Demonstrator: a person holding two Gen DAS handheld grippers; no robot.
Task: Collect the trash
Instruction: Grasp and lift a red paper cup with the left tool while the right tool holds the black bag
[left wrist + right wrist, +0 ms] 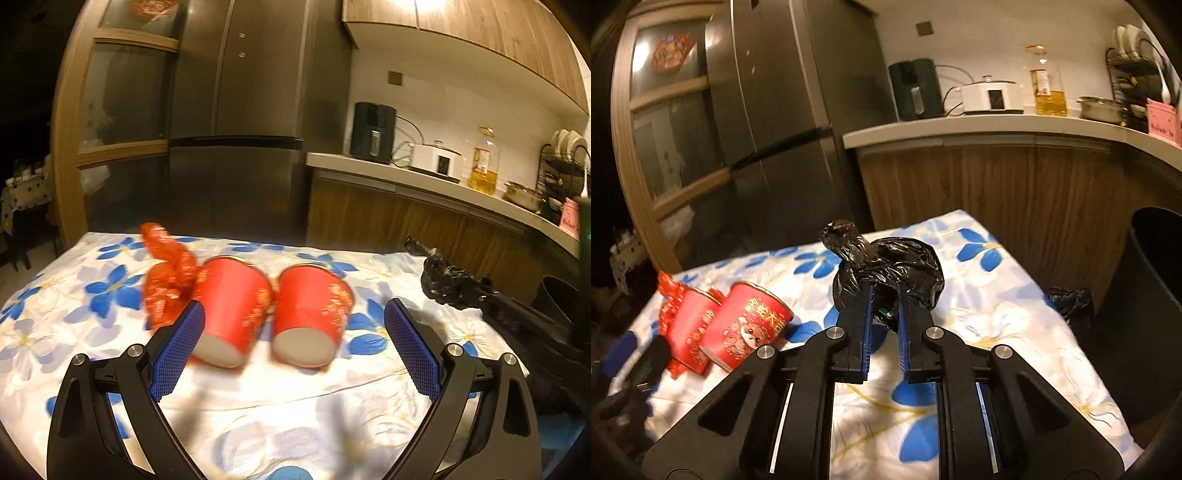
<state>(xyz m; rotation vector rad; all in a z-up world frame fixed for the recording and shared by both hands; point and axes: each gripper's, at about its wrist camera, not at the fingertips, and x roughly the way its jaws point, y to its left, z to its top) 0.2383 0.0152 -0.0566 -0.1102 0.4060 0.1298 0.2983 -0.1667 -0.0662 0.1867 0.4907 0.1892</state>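
Two red paper cups lie on their sides on the floral tablecloth, the left cup (232, 314) and the right cup (310, 317), bases toward me. A crumpled red wrapper (168, 280) lies behind the left cup. My left gripper (293, 325) is open, its blue pads on either side of the cups, not touching. My right gripper (885, 302) is shut on a black plastic bag (890, 266) and holds it above the table. The cups (746, 325) also show at the left of the right wrist view. The bag (443, 280) shows at the right of the left wrist view.
A dark bin (1145, 306) stands beside the table's right edge, with another crumpled black bag (1071, 299) near it. Behind are a fridge (236, 110) and a kitchen counter (424, 177) with appliances, an oil bottle and a pot.
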